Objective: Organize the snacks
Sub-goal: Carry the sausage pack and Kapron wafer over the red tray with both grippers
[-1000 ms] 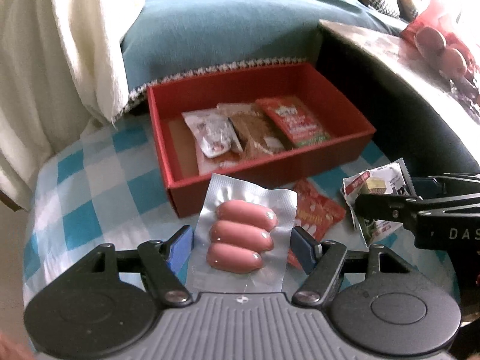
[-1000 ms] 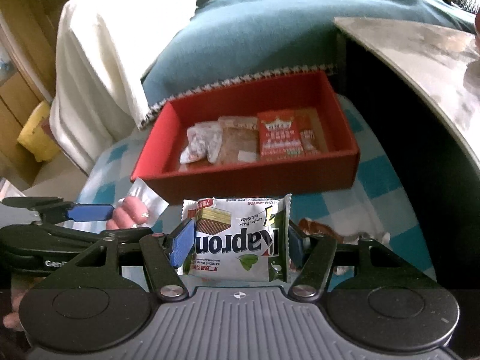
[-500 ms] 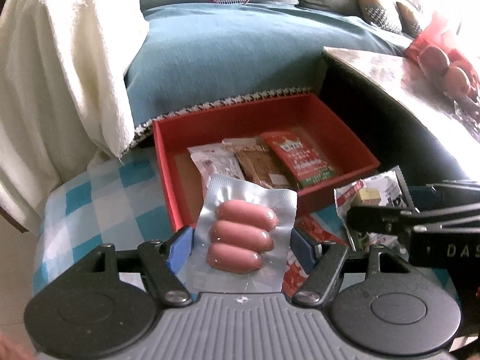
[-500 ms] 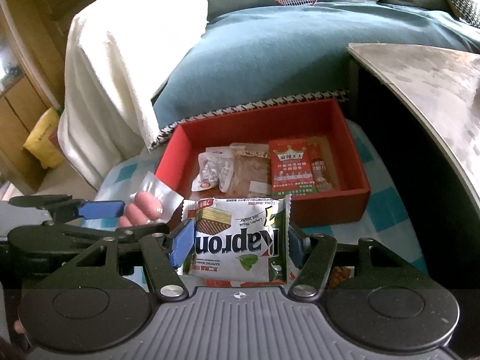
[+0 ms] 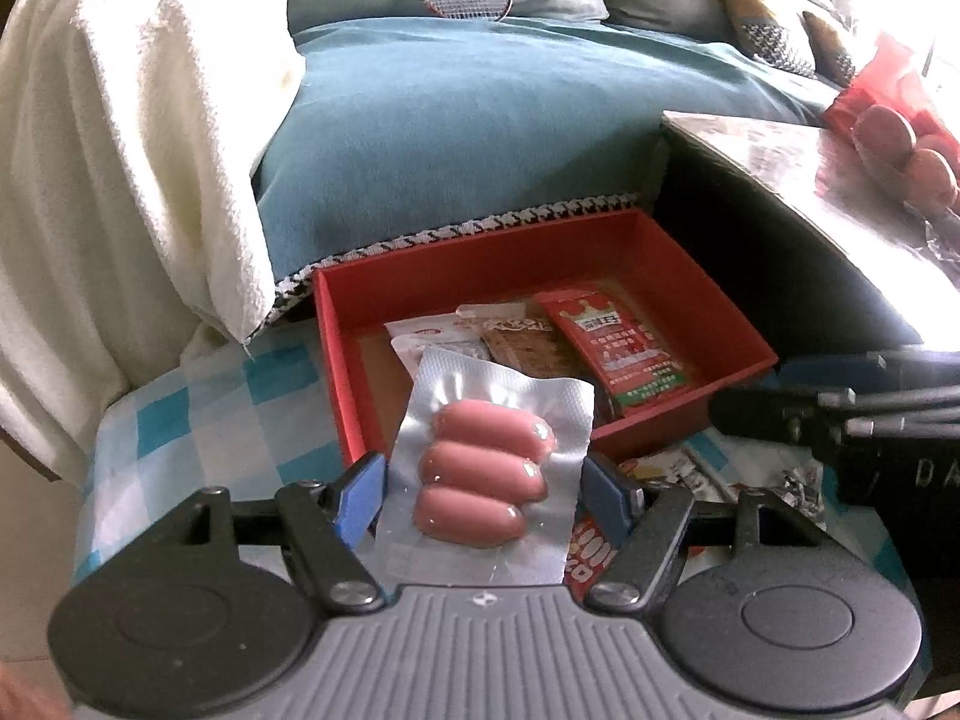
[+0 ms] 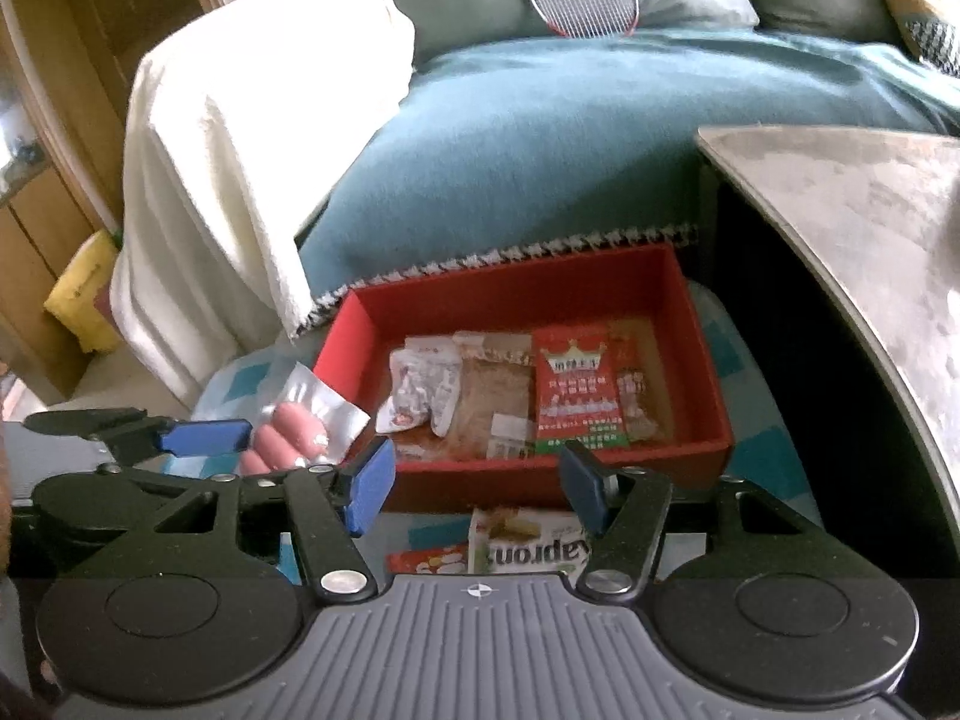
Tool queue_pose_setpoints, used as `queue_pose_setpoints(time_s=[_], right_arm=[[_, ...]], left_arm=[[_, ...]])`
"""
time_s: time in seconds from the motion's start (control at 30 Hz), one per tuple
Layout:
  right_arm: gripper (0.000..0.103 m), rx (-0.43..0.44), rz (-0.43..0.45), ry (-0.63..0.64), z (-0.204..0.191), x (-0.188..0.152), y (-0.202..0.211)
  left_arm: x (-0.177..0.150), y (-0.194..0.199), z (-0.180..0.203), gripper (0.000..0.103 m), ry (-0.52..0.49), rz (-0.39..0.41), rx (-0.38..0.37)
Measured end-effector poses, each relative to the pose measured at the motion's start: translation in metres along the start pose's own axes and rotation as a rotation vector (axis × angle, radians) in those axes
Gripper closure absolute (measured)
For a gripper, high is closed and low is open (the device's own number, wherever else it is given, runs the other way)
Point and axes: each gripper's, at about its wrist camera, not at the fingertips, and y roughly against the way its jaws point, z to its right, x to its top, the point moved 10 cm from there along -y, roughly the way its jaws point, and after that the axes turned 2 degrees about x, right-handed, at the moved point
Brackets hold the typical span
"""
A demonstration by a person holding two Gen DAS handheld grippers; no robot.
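My left gripper (image 5: 483,480) clenched a sausage pack (image 5: 489,468); my right gripper (image 6: 477,483) gaped empty above the wafer packet (image 6: 528,546), near the red box (image 6: 708,444).

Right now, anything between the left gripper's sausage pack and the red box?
Nothing visible. The left gripper holds the sausage pack just short of the red box, whose left section is bare. The right gripper is open, beside it.
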Motion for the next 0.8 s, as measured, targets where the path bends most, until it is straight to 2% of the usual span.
queue_pose_setpoints(time_s=[0.13, 0.2, 0.27, 0.3, 0.37, 0.4, 0.6, 0.73, 0.8], right_arm=[[0.031, -0.050, -0.100, 0.012, 0.010, -0.026, -0.022], [0.030, -0.079, -0.166, -0.054, 0.022, -0.041, -0.040], [0.030, -0.096, -0.180, -0.084, 0.030, -0.042, -0.051], [0.027, -0.099, -0.175, -0.069, 0.031, -0.038, -0.054], [0.009, -0.110, -0.214, -0.013, 0.032, -0.036, -0.065], [0.008, -0.110, -0.239, 0.014, 0.033, -0.036, -0.073], [0.011, -0.145, -0.346, 0.055, 0.048, -0.053, -0.116], [0.028, -0.123, -0.326, 0.025, 0.048, -0.053, -0.110], [0.028, -0.117, -0.302, 0.004, 0.049, -0.049, -0.102]], left_arm=[[-0.005, -0.006, -0.001, 0.039, -0.002, -0.022, 0.004], [-0.009, -0.009, 0.000, 0.039, 0.001, -0.041, -0.008], [-0.013, -0.010, 0.002, 0.039, -0.004, -0.049, -0.018], [-0.014, -0.010, 0.002, 0.039, -0.008, -0.049, -0.016], [-0.015, -0.011, 0.001, 0.039, -0.005, -0.052, -0.017], [-0.016, -0.011, 0.000, 0.039, -0.002, -0.056, -0.021], [-0.018, -0.021, -0.002, 0.039, -0.002, -0.084, -0.019], [-0.019, -0.024, 0.000, 0.039, -0.007, -0.097, -0.025], [-0.020, -0.023, 0.002, 0.039, -0.010, -0.089, -0.027]])
